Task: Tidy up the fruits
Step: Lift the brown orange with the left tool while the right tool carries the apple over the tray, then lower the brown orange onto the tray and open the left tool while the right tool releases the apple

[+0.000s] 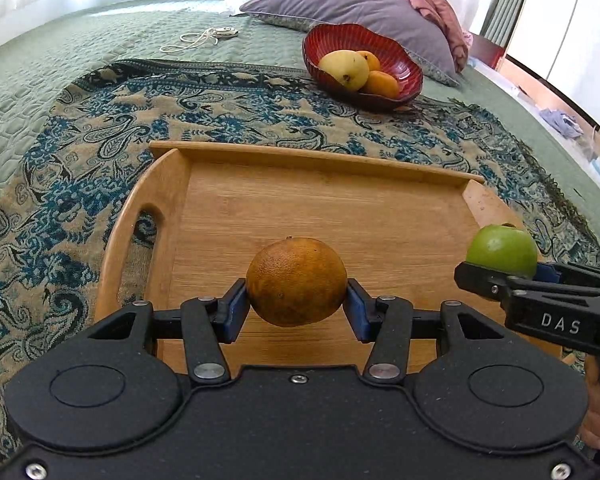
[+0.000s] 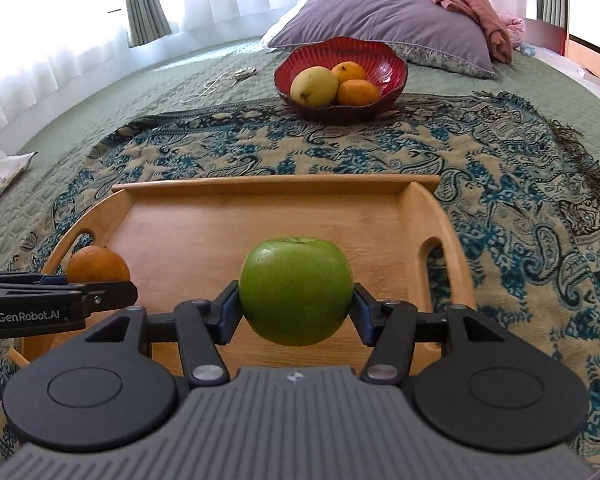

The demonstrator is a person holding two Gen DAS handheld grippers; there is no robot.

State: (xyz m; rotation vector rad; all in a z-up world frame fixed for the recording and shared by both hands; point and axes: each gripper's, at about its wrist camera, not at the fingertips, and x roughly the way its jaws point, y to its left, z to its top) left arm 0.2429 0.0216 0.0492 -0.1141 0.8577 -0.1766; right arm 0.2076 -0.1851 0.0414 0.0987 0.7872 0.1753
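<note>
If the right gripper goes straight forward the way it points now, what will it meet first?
Probably the far wall of the wooden tray. The right gripper, shut on the green apple, points along the tray toward the red bowl. Height is unclear, so it may clear the wall and reach the bowl.

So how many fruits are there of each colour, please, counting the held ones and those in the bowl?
Orange: 3 (held orange, two in the bowl:)
Green: 1 (held apple)
Yellow: 1 (bowl fruit)
Total: 5
</note>
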